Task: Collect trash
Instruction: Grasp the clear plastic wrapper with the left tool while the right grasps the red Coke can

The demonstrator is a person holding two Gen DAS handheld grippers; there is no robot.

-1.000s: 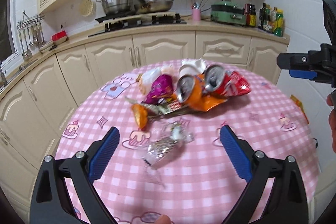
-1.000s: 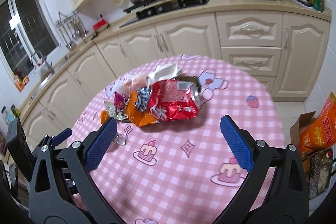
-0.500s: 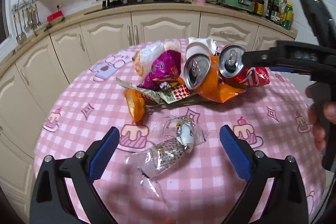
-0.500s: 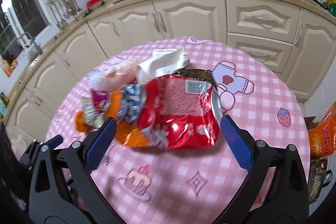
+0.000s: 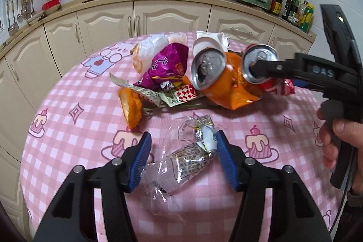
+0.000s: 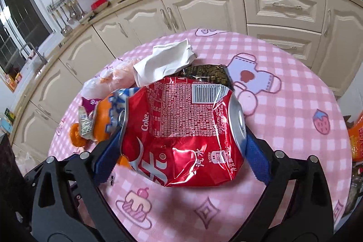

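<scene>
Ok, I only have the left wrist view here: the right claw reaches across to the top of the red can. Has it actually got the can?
Observer: It looks so. In the right wrist view the right claw has the red can between its blue pads, one pad against each end.
Reviewer: What shape is the can in?
Observer: Its side is badly crushed, and it lies crosswise between the pads with the barcode facing the camera.
Reviewer: Anything behind it that I can't make out?
Observer: A black wrapper lies right behind the can, next to a crumpled white paper.
</scene>
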